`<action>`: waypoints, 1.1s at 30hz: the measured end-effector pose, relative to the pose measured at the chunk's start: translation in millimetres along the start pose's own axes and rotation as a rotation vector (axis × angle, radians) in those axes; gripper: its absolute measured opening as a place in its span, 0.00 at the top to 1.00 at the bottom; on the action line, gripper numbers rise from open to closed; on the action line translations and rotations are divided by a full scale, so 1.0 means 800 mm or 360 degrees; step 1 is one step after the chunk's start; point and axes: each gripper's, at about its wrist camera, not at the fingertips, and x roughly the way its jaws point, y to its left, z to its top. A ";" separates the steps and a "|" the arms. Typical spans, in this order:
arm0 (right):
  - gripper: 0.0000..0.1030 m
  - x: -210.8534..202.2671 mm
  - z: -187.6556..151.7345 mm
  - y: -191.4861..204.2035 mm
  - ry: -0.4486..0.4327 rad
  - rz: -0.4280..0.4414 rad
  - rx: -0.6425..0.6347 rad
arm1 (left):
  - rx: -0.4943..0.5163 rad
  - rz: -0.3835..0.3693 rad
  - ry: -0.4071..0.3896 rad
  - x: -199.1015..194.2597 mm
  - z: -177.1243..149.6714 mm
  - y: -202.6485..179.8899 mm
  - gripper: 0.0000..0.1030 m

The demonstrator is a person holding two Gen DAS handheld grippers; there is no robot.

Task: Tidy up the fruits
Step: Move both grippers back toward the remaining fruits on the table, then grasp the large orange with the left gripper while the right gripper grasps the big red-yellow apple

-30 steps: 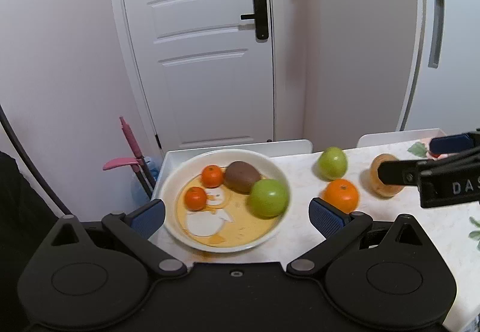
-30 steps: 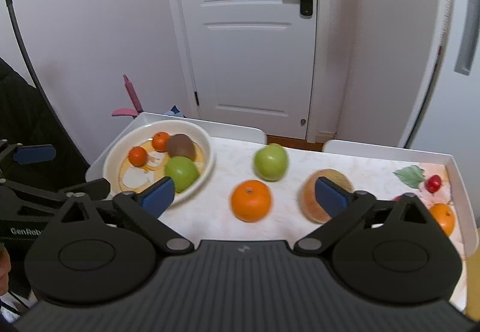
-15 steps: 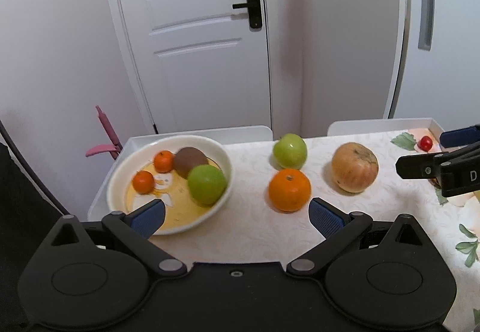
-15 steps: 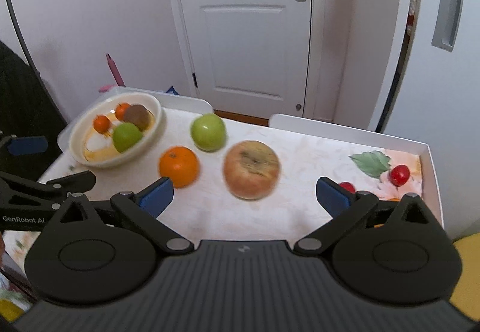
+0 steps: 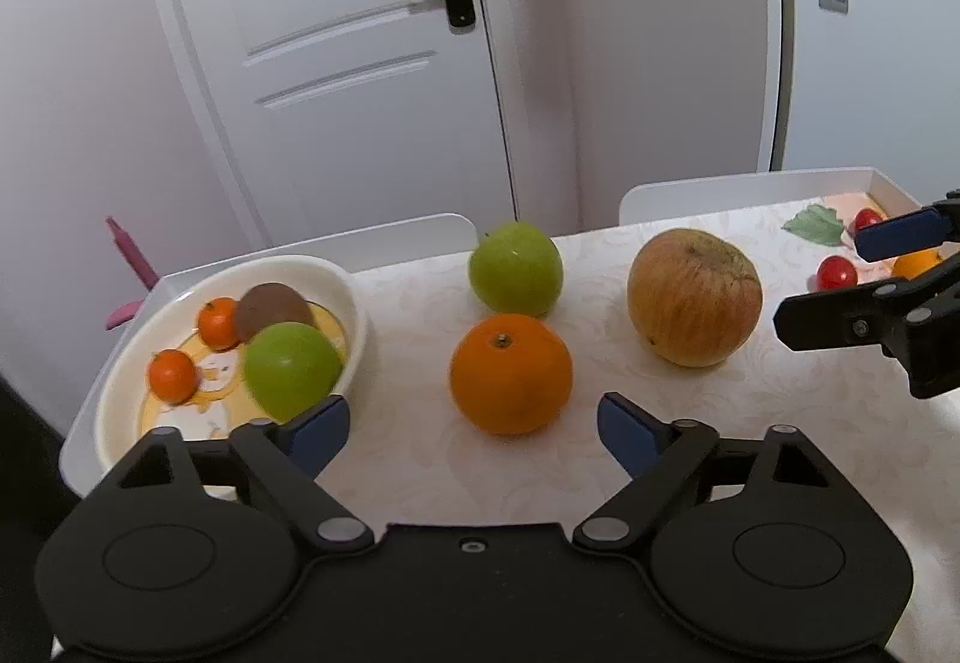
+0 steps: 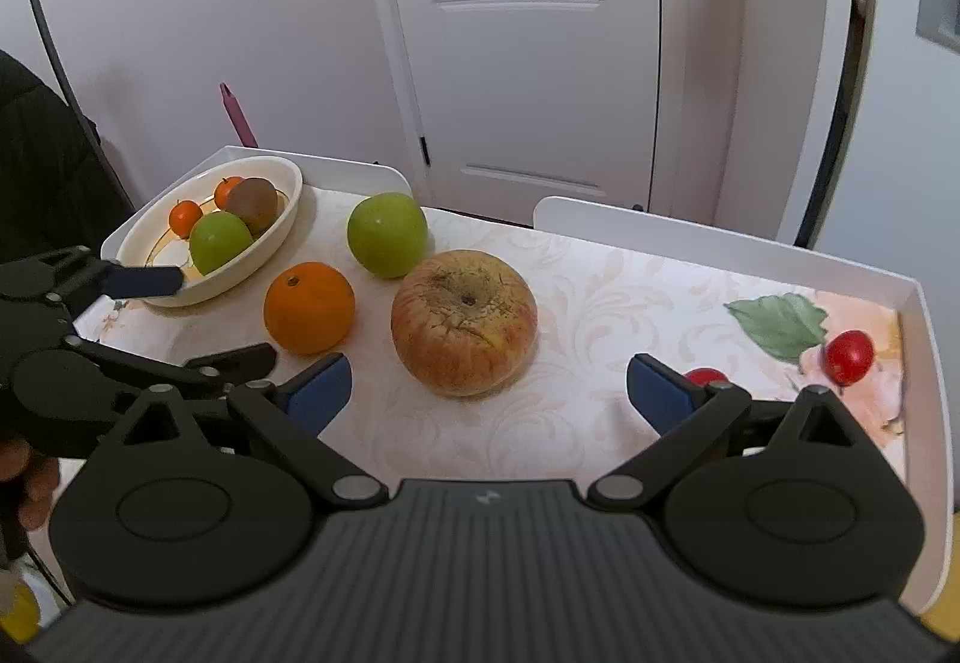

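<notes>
From my left wrist view, my left tongs (image 5: pixel 474 420) hang released and empty just short of the orange (image 5: pixel 510 372), which sits on the surface (image 5: pixel 420 459) between the bowl (image 5: pixel 354 303) and the big apple (image 5: pixel 694 297). To take it well, I judge I should centre it between the pads and close at its widest girth, clear of the green apple (image 5: pixel 516 269) just behind.

From my right wrist view, my right tongs (image 6: pixel 489 393) are spread wide, holding nothing, facing the big apple (image 6: pixel 464 323). I would keep them apart from the left tongs (image 6: pixel 198 327) beside the orange (image 6: pixel 309 306).
</notes>
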 end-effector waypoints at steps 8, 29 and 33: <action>0.00 0.021 0.000 -0.007 0.0012 0.0032 0.0045 | -0.0019 -0.0021 0.0020 0.034 0.007 -0.009 0.26; 0.00 0.059 0.009 -0.002 0.0052 0.0091 0.0072 | -0.0016 -0.0035 0.0036 0.050 0.009 -0.013 0.41; 0.01 0.064 0.010 -0.001 0.0059 0.0095 0.0071 | -0.0015 -0.0028 0.0038 0.046 0.005 -0.011 0.41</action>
